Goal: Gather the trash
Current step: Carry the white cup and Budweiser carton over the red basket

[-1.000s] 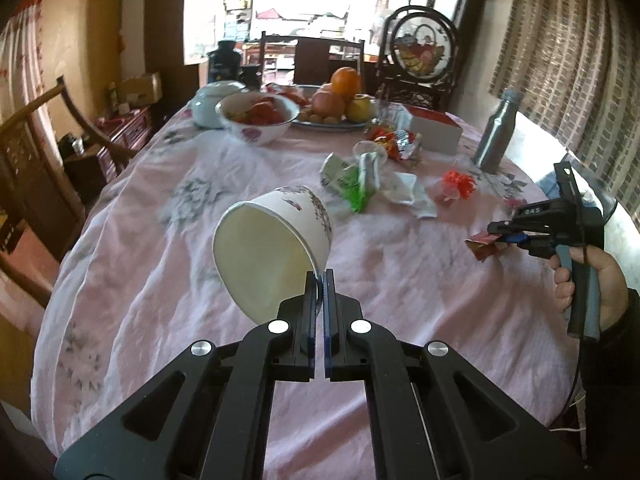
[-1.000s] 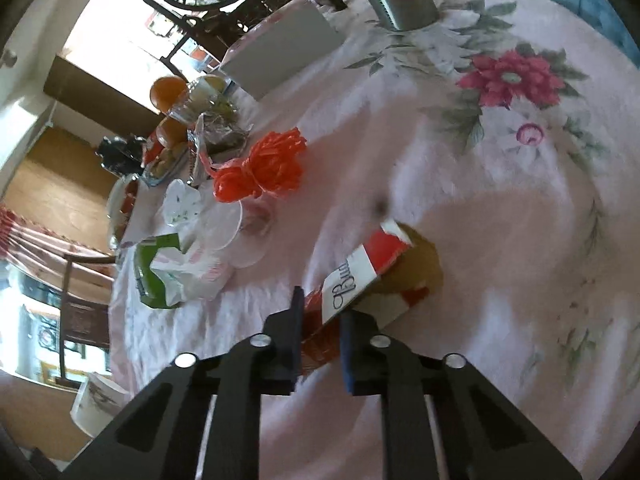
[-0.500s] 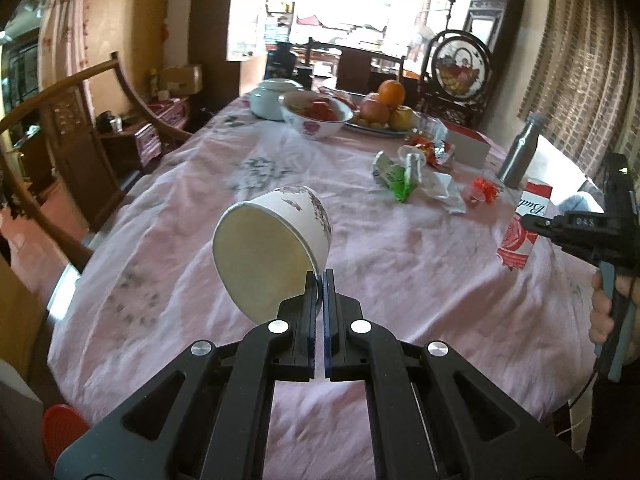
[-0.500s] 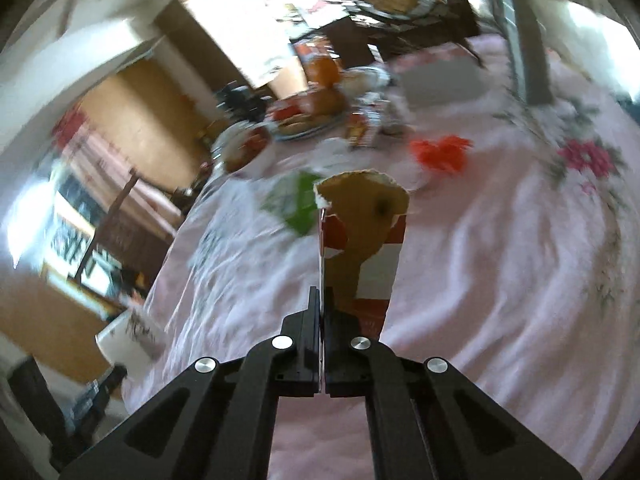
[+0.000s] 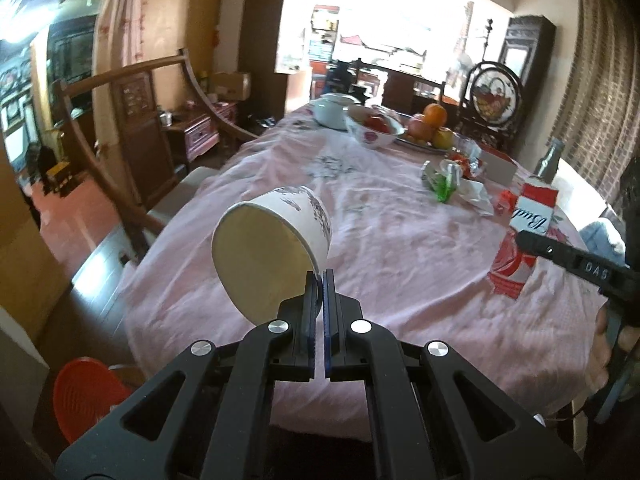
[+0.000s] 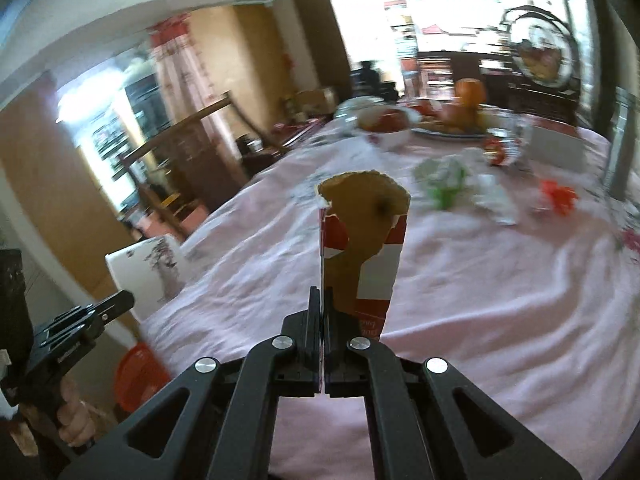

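My left gripper [image 5: 319, 280] is shut on the rim of a white paper cup [image 5: 272, 248] with a grey floral print, tipped with its mouth toward the camera, above the table's near-left edge. My right gripper [image 6: 322, 300] is shut on a torn red-and-white carton [image 6: 362, 240], held upright over the pink tablecloth [image 6: 480, 280]. The same carton [image 5: 526, 232] and right gripper show at the right of the left wrist view; the cup [image 6: 148, 272] and left gripper show at the left of the right wrist view. More trash lies mid-table: green and white wrappers [image 5: 452, 184] and a red scrap [image 6: 558, 196].
A red bin [image 5: 86, 396] stands on the floor by the table's near-left corner. Bowls [image 5: 374, 130], a fruit plate [image 5: 430, 128], a white box [image 5: 496, 164] and a metal bottle [image 5: 548, 160] sit farther back. A wooden chair [image 5: 132, 152] stands left.
Both grippers pulled back toward the table's near edge. The right gripper closed on the carton, lifted it off the cloth and rolled it upright. The red bin has come into view.
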